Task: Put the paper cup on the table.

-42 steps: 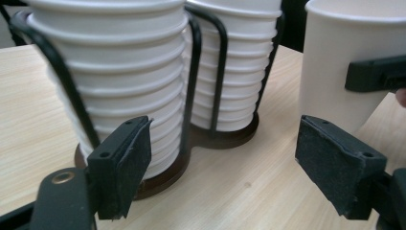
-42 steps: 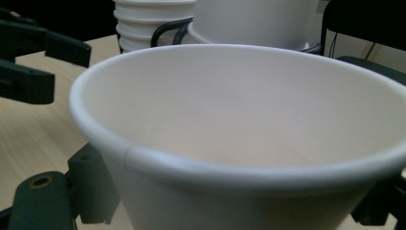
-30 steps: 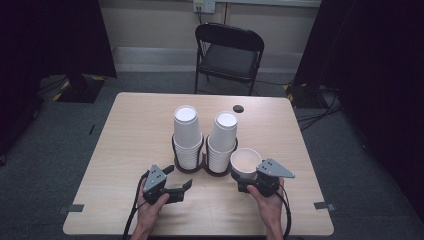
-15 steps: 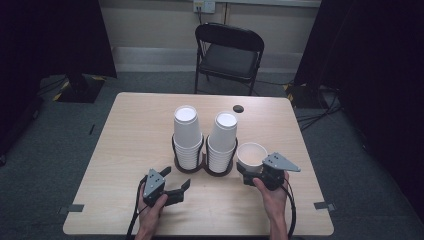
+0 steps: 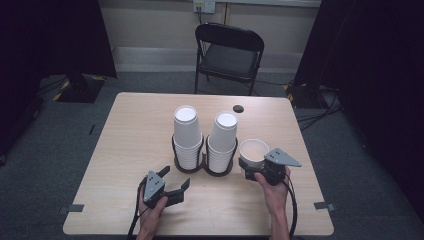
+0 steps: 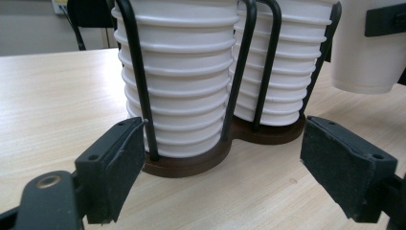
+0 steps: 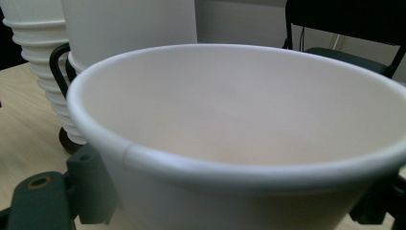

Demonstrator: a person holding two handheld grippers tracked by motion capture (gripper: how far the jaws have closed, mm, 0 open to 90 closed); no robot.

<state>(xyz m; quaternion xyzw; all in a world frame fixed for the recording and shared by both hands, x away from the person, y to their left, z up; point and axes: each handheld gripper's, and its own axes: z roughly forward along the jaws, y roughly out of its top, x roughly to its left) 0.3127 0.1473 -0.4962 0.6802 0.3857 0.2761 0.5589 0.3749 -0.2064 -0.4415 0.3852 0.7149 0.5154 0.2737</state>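
So the right gripper (image 5: 251,170) is clamping a single white cup (image 5: 253,150) between its jaws, mouth up, just right of the black wire cup holder (image 5: 205,167) with its two upside-down cup stacks (image 5: 187,135). The left gripper (image 5: 177,182) is sitting wide open, holding nothing, near the holder's front on the wooden surface (image 5: 125,135).

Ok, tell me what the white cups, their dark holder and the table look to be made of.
White stacked cups: likely paper, matte, with rolled rims. Dark two-ring holder: thin black rods, probably metal wire, on a brown base of unclear material. Light table: pale woodgrain, probably laminate.
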